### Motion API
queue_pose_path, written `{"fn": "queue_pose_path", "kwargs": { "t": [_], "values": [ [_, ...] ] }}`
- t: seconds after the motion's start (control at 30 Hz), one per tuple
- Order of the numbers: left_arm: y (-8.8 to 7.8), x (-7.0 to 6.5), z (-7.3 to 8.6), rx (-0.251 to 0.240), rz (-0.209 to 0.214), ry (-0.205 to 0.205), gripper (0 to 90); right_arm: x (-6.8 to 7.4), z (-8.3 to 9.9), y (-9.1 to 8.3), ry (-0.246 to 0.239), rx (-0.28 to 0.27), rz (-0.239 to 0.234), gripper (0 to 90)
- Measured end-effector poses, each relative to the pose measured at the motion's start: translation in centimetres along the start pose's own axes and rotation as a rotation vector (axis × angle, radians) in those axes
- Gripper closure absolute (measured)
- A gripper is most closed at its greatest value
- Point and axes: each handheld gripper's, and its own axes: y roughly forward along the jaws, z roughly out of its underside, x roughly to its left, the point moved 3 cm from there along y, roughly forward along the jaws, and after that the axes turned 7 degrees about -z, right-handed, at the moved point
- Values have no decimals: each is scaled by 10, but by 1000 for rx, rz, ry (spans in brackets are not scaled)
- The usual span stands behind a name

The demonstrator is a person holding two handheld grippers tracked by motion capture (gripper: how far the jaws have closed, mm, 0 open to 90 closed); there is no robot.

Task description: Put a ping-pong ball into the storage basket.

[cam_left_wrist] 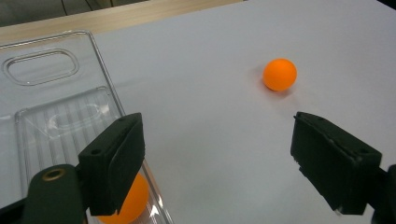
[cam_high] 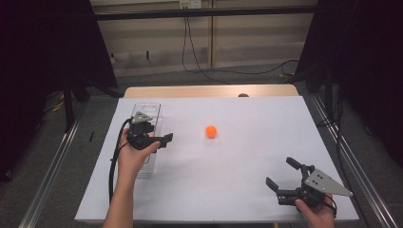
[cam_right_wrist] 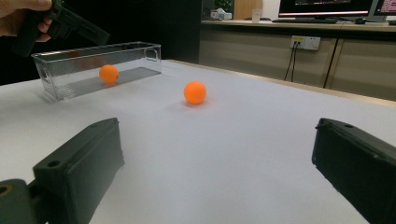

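Note:
An orange ball [cam_high: 211, 131] [cam_left_wrist: 279, 74] [cam_right_wrist: 194, 92] lies loose on the white table near its middle. A clear plastic box [cam_high: 147, 105] [cam_left_wrist: 105, 70] [cam_right_wrist: 135, 58] stands at the left, and a second orange ball [cam_left_wrist: 126, 201] [cam_right_wrist: 108, 73] rests inside it. My left gripper [cam_high: 160, 139] [cam_left_wrist: 217, 154] hovers over the box's right wall, open and empty, jaws pointing toward the loose ball. It also appears in the right gripper view as the left gripper [cam_right_wrist: 70, 25] above the box. My right gripper [cam_high: 280, 172] [cam_right_wrist: 219, 163] sits low at the front right, open, aimed at the loose ball.
The white sheet [cam_high: 247, 109] covers the table, with a wooden edge [cam_high: 209, 90] at the far side. A small dark object [cam_high: 243, 95] lies at that far edge. Dark curtains and cables stand beyond the table.

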Motion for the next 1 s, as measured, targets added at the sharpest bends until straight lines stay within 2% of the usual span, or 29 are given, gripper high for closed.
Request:
{"fn": "queue_pose_path", "kwargs": {
  "t": [0.07, 0.13, 0.4, 0.5, 0.63, 1.0],
  "values": [
    [1, -2, 0, -6, 7, -11, 170, 0, 0, 0, 1, 0, 0, 14],
    [1, -2, 0, 4, 8, 6, 167, 0, 0, 0, 1, 0, 2, 14],
    [4, -8, -1, -9, 26, -2, 153, 0, 0, 0, -3, 3, -2, 14],
    [4, -9, -1, -4, 31, 15, 146, 0, 0, 0, -4, 3, -1, 14],
    [5, -12, -2, -11, 34, 1, 137, 0, 0, 0, -1, 2, -1, 14],
    [8, -19, -2, -13, 56, 16, 128, 0, -1, 1, -3, 1, -3, 13]
  ]
}}
